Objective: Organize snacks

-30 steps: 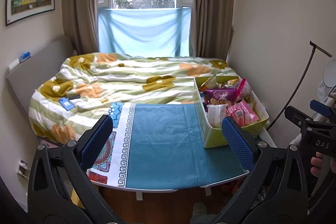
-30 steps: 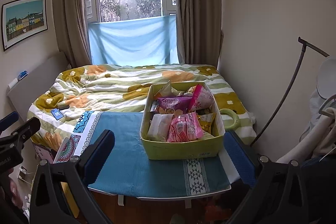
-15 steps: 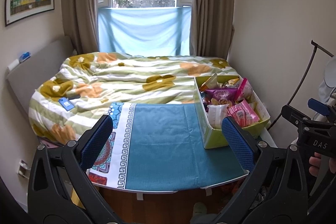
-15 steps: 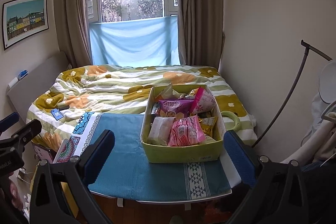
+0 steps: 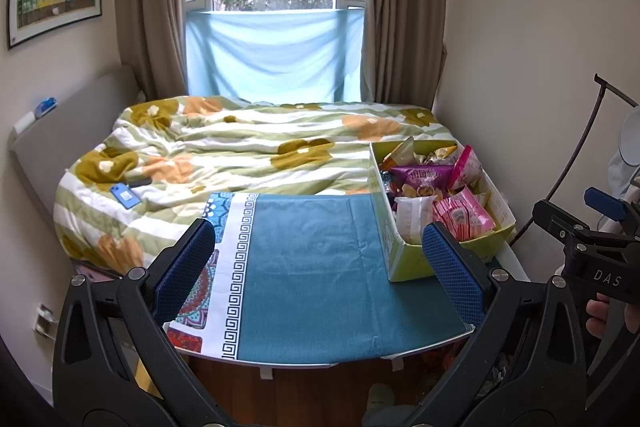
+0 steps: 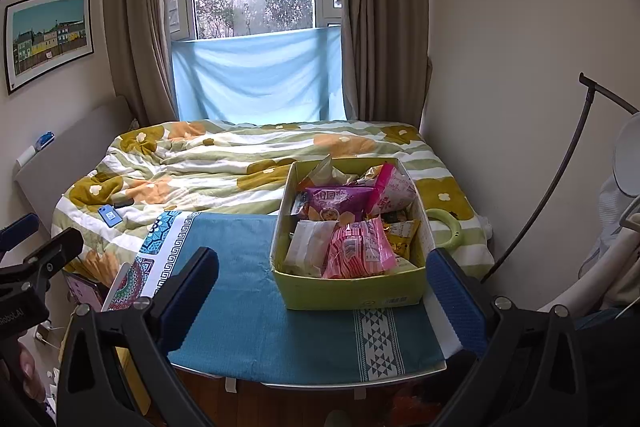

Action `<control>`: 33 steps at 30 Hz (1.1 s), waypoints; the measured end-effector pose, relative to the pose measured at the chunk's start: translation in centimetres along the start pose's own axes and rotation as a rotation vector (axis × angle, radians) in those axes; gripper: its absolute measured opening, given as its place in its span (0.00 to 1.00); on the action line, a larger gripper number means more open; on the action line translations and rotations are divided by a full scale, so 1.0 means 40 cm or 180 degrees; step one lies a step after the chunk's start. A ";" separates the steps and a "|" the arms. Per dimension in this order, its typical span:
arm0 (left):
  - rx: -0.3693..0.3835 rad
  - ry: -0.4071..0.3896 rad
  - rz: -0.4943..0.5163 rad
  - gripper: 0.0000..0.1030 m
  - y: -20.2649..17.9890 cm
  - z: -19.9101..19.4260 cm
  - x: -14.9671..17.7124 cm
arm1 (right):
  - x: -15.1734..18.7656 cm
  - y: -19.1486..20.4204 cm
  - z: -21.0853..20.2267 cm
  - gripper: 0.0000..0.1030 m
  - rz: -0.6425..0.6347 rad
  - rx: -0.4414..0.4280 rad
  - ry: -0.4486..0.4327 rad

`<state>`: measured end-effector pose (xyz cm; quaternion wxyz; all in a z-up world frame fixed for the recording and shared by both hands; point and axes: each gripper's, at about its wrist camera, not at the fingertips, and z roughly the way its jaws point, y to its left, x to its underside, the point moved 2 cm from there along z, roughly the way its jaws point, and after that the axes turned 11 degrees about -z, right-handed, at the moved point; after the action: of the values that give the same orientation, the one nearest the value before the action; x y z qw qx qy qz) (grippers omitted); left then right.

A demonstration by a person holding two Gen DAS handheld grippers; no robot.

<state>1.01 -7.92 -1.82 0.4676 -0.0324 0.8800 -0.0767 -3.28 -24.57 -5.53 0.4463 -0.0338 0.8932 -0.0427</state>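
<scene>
Both jaws we hold spread wide, gripping nothing: our left gripper (image 5: 320,267) hovers over the teal cloth (image 5: 320,267), our right gripper (image 6: 324,291) faces the yellow-green snack box (image 6: 352,293) resting on the cloth's right part.

Both wrist views face the window — sharing the table (image 5: 320,287) and snack box (image 6: 352,291).

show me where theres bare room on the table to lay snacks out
Free: the teal cloth between the patterned border and the yellow-green box, plus the strip before the box. Crowded: the box itself, packed with snack packets.
</scene>
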 end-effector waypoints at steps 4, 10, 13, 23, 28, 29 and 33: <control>-0.0001 0.0001 -0.0001 0.99 -0.003 0.004 0.001 | -0.001 0.000 0.001 1.00 -0.0001 -0.0002 0.0002; -0.0006 -0.0007 0.0005 0.99 -0.007 0.009 0.003 | 0.000 -0.001 0.004 1.00 0.0002 -0.0005 0.0006; -0.0009 -0.0012 0.0008 0.99 -0.015 0.017 0.007 | 0.002 0.000 0.008 1.00 0.0004 -0.0008 0.0017; 0.0002 -0.0048 0.0027 0.99 -0.030 0.019 0.011 | 0.006 -0.002 0.017 1.00 0.0004 -0.0009 0.0030; 0.0010 -0.0004 -0.0029 0.99 -0.030 0.024 0.010 | 0.010 -0.002 0.020 1.00 0.0005 -0.0001 0.0031; -0.0028 0.0010 -0.0050 0.99 -0.029 0.026 0.009 | 0.009 -0.003 0.021 1.00 0.0003 -0.0005 0.0034; -0.0043 0.0006 -0.0061 0.99 -0.032 0.027 0.009 | 0.013 -0.001 0.019 1.00 -0.0002 -0.0002 0.0042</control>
<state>1.70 -9.34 -2.50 0.4659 -0.0439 0.8806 -0.0752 -2.98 -24.71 -6.39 0.4403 -0.0339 0.8962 -0.0428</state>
